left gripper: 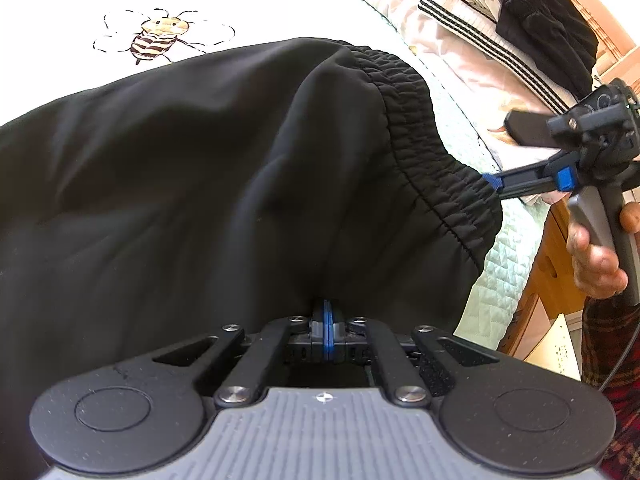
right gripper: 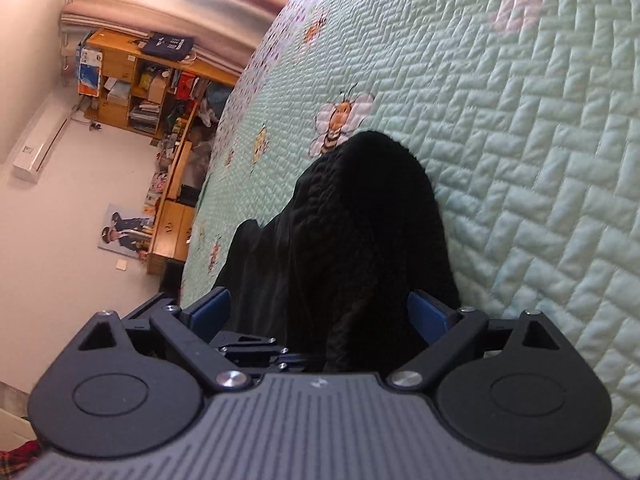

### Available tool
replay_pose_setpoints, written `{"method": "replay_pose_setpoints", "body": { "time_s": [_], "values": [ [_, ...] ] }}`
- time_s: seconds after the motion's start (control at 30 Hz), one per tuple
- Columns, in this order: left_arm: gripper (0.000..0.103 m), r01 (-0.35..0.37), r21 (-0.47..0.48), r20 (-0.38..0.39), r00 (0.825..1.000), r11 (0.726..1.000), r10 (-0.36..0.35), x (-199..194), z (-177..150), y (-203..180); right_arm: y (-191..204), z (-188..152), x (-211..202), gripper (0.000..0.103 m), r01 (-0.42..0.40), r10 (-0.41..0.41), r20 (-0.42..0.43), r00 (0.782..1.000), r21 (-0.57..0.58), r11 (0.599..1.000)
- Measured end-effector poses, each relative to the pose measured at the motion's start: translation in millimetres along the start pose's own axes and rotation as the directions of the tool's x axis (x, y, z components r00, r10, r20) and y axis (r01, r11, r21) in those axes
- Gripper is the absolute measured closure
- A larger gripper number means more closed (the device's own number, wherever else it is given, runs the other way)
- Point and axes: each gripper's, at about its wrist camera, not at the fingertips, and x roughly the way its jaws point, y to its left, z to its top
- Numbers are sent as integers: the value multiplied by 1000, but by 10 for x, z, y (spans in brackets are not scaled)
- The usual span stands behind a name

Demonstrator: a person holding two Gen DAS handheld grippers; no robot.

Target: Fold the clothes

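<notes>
The left gripper (left gripper: pixel 328 322) has its blue-padded fingers pressed together, pinching a fold of the black trousers (left gripper: pixel 200 168) at their near edge. The right gripper (right gripper: pixel 320 312) has its fingers spread wide, with the trousers' gathered waistband (left gripper: pixel 424 132) lying between the two pads, bunched up against the gripper body. The trousers lie spread on the quilted bed (right gripper: pixel 520 160), beside an embroidered bee (left gripper: pixel 158 38). More clothes (left gripper: pixel 540 20) are piled farther along the bed.
</notes>
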Motion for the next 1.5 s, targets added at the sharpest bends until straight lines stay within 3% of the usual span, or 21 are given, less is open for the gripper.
{"method": "replay_pose_setpoints", "body": {
  "time_s": [0.4, 0.63, 0.83, 1.03, 1.13, 1.2, 1.3, 1.4, 1.5],
  "values": [
    [100, 10, 4, 3, 1000, 1000, -10, 45, 33, -19, -147, -159, 5, 5, -56, 56, -19, 998, 40, 998],
    [100, 11, 16, 15, 1000, 1000, -11, 58, 23, -41, -144, 115, 308, 3, -152, 155, -36, 987, 83, 985],
    [100, 3, 27, 6, 1000, 1000, -3, 72, 34, -70, -237, 467, 590, 3, -223, 221, 27, 975, 161, 962],
    [100, 8, 31, 4, 1000, 999, -8, 72, 22, -54, -14, 809, 745, 4, -75, 55, 112, 992, 183, 980],
    [100, 2, 37, 11, 1000, 999, -2, 71, -1, -73, -141, 817, 688, 4, -117, 49, 203, 978, 337, 934],
    [100, -2, 63, 23, 1000, 998, 1, 68, -33, -98, -302, 822, 595, 4, -145, 42, 277, 960, 362, 921],
    [100, 26, 19, 28, 999, 999, -26, 58, -46, -31, -524, 819, 419, 5, -264, 117, 353, 928, 404, 876],
    [100, 85, -41, 37, 996, 996, -84, 56, -51, 104, -319, 649, 219, 5, -145, 18, 377, 926, 313, 939],
    [99, 126, -87, 73, 990, 988, -120, -13, -104, 159, 28, 406, -1, 5, -88, -21, 451, 892, 219, 972]
  ]
}}
